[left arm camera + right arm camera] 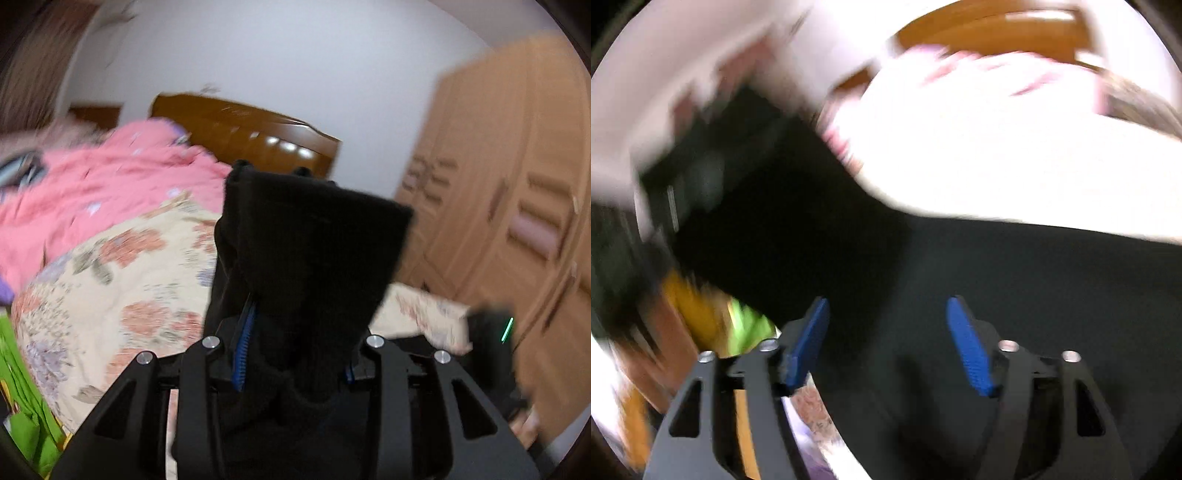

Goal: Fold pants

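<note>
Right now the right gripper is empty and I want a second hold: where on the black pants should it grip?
Probably the black pants spread just ahead of its open blue fingers; push straight forward and pinch a raised edge, if any.

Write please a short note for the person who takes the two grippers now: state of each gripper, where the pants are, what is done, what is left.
Left gripper: shut on the black pants, with a bunch of cloth lifted above the floral bed sheet.
Right gripper: open, blue pads apart, nothing between them; black cloth lies just ahead of it, view blurred.
Done: one grasp. How far the fold has come cannot be told.
Left: probably grasp with the right, lay flat on the bed, fold.
</note>
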